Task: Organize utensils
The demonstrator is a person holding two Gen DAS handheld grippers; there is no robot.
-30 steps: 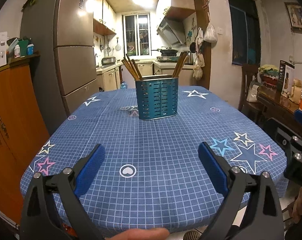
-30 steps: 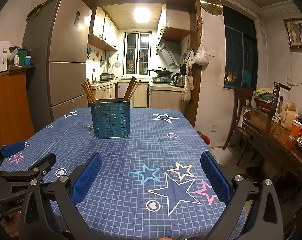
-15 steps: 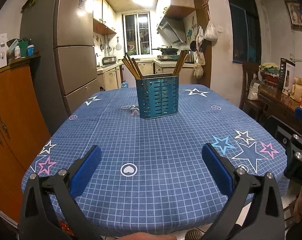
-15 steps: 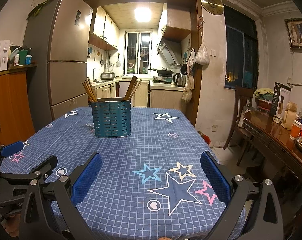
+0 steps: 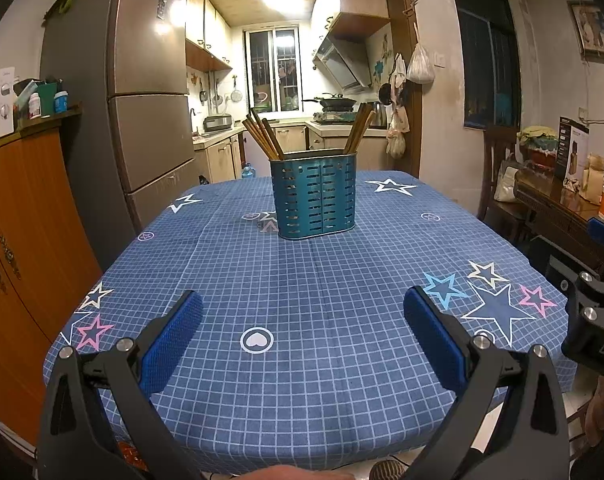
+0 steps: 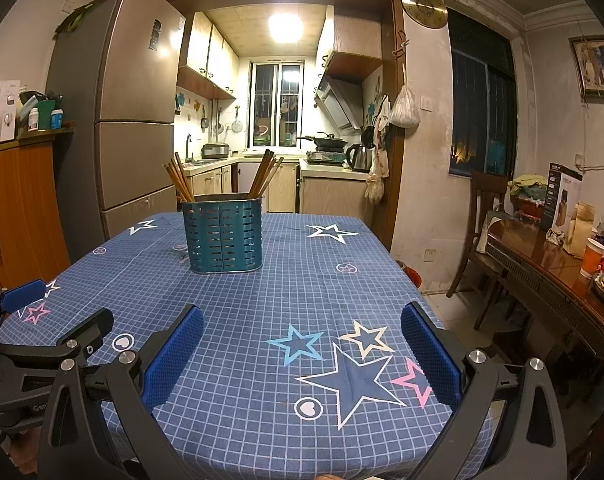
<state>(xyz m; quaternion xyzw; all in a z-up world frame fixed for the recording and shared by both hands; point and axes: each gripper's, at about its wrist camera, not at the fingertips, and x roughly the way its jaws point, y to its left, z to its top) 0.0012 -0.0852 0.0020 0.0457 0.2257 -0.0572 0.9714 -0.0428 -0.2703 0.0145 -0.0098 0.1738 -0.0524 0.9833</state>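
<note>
**Both grippers empty, holder straight ahead**

Well, from the left wrist view the left gripper [image 5: 302,320] hangs over the near edge of the table [image 5: 342,420], its 2 blue pads spread wide with nothing between them. The teal utensil holder [image 5: 315,196] stands upright well beyond the fingertips, almost dead ahead along the line between the pads. The chopsticks [image 5: 262,136] sit in 2 bunches inside it, one leaning left and one leaning right, long axes steeply up and fanned outward. I see no loose utensil lying on the cloth in this view. A part of the right gripper [image 5: 594,320] shows at the right edge.

Over in the right wrist view the right gripper [image 6: 302,340] is likewise wide open and empty, low over the starred tablecloth. Here the utensil holder [image 6: 222,234] lies ahead and off to the left of the jaw line, well apart from the pads. The chopsticks [image 6: 267,174] again stick up out of its top in 2 bunches. The left gripper [image 6: 54,320] shows low at the left.

My guess is the left one has the straighter run; either would need to reach forward and come in at the sticks from above.
</note>
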